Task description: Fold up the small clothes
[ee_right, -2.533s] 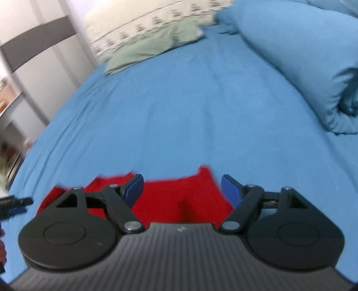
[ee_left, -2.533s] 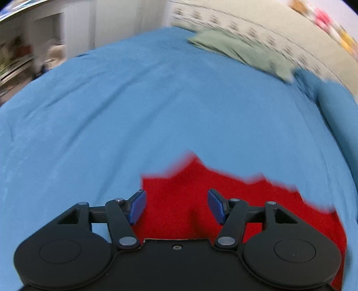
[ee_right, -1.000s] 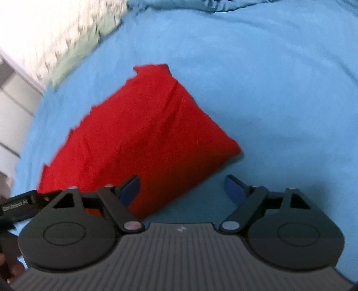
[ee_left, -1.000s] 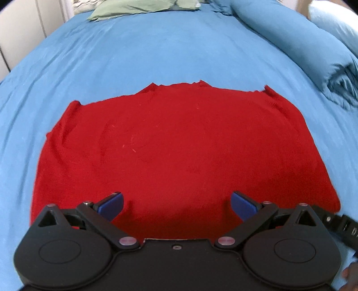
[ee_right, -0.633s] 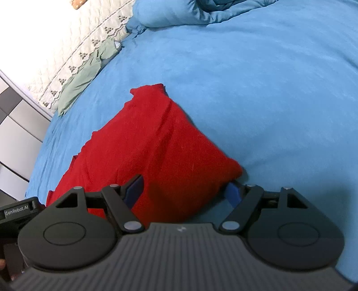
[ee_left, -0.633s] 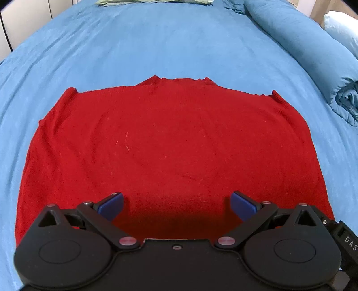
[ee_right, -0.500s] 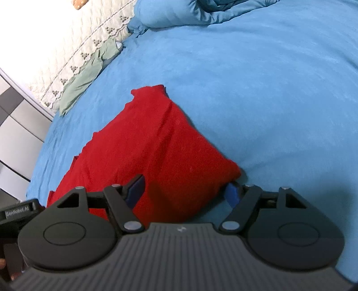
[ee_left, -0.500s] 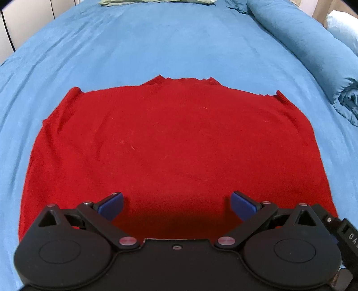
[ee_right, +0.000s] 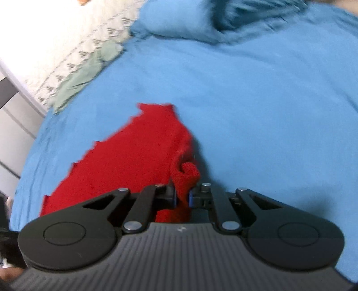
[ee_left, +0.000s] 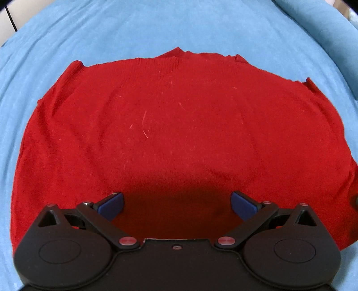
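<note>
A red knit garment (ee_left: 179,134) lies spread flat on the blue bedsheet (ee_left: 201,26). My left gripper (ee_left: 176,204) is open and empty, its blue pads hovering over the garment's near hem. In the right wrist view the same red garment (ee_right: 134,161) stretches away to the left. My right gripper (ee_right: 182,198) is shut on its near corner, which bunches up in a curl between the pads.
A rolled blue duvet (ee_right: 235,20) lies at the far end of the bed. A green cloth (ee_right: 89,69) rests by a patterned cream headboard (ee_right: 67,40). White cabinet fronts (ee_right: 11,116) stand at the left. The duvet's edge also shows in the left wrist view (ee_left: 331,24).
My right gripper has closed on the garment's near right corner, which now bunches between the pads. My left gripper has moved closer over the garment and stays open.
</note>
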Demonstrator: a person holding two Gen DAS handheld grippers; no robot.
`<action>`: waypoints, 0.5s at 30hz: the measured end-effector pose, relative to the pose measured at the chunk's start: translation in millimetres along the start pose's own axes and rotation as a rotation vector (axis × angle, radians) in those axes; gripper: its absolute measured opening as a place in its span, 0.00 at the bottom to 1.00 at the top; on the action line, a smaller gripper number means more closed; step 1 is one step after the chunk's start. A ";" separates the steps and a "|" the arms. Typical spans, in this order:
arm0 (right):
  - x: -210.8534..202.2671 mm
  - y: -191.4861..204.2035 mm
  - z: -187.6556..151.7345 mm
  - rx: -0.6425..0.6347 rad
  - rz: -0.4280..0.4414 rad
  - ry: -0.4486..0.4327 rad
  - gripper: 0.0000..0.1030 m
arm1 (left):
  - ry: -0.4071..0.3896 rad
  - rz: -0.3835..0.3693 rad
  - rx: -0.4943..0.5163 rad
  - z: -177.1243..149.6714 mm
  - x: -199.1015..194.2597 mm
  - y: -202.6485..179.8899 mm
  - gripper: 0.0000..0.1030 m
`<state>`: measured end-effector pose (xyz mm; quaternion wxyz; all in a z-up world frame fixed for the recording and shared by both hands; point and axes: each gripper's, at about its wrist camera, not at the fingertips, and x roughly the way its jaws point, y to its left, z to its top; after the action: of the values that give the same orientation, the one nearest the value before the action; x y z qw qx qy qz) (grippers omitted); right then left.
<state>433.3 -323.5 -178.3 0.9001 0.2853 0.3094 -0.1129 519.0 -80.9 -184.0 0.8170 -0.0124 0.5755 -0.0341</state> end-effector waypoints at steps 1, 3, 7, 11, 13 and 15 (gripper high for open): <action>-2.2 17.0 8.1 -0.021 0.025 -0.007 0.23 | -0.003 -0.005 -0.006 2.0 -5.6 5.0 0.94; -4.6 54.5 23.9 -0.060 0.099 -0.015 0.23 | -0.025 0.000 -0.017 5.7 -22.0 21.7 0.92; -6.5 153.0 28.9 -0.240 0.318 0.003 0.23 | -0.079 0.055 -0.030 7.8 -60.4 76.3 0.92; -7.3 240.8 -18.3 -0.542 0.590 0.095 0.23 | -0.104 0.139 -0.075 -10.5 -84.7 146.5 0.92; 6.1 266.7 -55.1 -0.670 0.670 0.169 0.23 | -0.086 0.193 -0.118 -28.0 -83.5 183.7 0.92; 34.6 279.4 -96.0 -0.761 0.639 0.250 0.23 | -0.046 0.230 -0.178 -46.6 -74.1 216.4 0.92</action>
<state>519.3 -41.6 -137.8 0.8859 0.0291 0.3311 0.3237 459.2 141.0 -143.0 0.8243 -0.0196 0.5549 0.1110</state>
